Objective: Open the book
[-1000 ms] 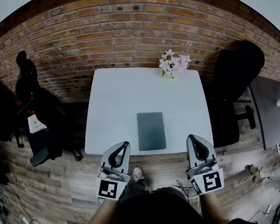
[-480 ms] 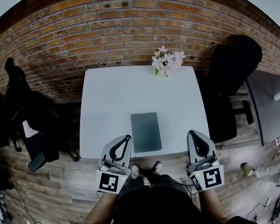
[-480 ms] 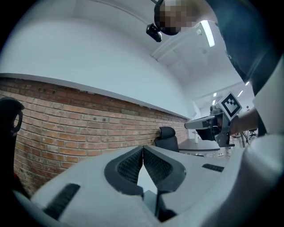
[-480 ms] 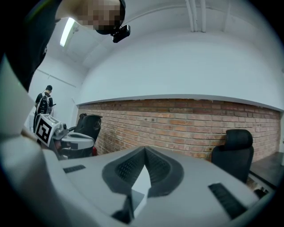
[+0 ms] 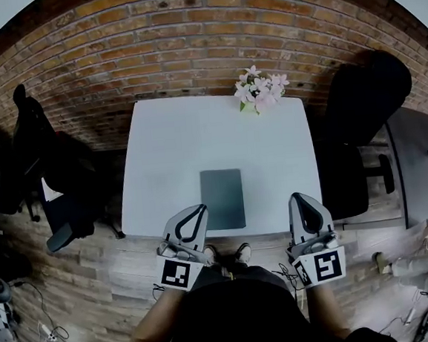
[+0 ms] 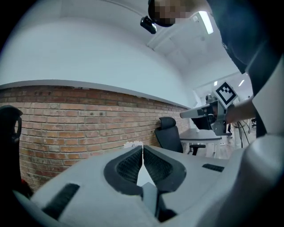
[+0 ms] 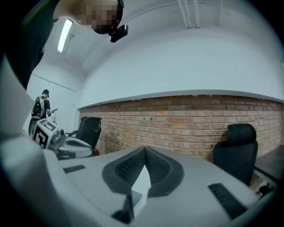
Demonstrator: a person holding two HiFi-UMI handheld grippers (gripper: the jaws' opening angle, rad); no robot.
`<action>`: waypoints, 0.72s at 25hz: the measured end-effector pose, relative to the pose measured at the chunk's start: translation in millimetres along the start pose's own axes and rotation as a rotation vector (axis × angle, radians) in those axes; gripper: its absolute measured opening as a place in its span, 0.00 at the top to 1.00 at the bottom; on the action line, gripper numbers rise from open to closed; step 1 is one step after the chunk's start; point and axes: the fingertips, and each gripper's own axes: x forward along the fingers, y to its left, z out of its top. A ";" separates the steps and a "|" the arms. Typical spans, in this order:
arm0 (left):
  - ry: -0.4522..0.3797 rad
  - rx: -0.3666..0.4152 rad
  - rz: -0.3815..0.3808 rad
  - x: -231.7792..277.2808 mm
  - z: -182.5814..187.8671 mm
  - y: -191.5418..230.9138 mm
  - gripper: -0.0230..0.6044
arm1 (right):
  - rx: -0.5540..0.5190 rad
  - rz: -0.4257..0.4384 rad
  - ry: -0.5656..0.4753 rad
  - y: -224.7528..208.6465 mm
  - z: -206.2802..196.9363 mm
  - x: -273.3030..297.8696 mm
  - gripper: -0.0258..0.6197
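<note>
A dark grey closed book [image 5: 222,198] lies flat on the white table [image 5: 168,156], near its front edge. My left gripper [image 5: 199,209] sits at the front edge just left of the book, jaws shut and empty. My right gripper [image 5: 297,198] hovers at the front edge, well right of the book, also shut with nothing held. In the left gripper view the jaws [image 6: 142,150] meet tip to tip over the tabletop; the right gripper view shows the same closed jaws [image 7: 144,153]. The book is hidden in both gripper views.
A bunch of pink and white flowers [image 5: 261,91] stands at the table's far right corner. A black office chair [image 5: 363,127] is to the right, another chair [image 5: 42,166] to the left. A brick wall [image 5: 188,42] runs behind. A person's shoes [image 5: 225,255] show below the table edge.
Both grippers have moved forward toward the table's front edge; the left one now reaches the edge beside the book. Jaws stayed shut.
</note>
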 end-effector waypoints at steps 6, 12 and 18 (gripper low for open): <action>0.093 0.085 -0.073 18.6 -49.1 -33.4 0.92 | 0.016 0.026 0.011 -4.7 -12.7 -0.7 0.94; 0.231 0.163 -0.176 34.7 -120.3 -67.0 0.85 | 0.051 0.029 0.035 -12.2 -29.6 -5.7 0.94; 0.344 0.225 -0.270 51.7 -174.2 -94.8 0.76 | 0.070 0.038 0.079 -15.9 -50.1 -12.3 0.94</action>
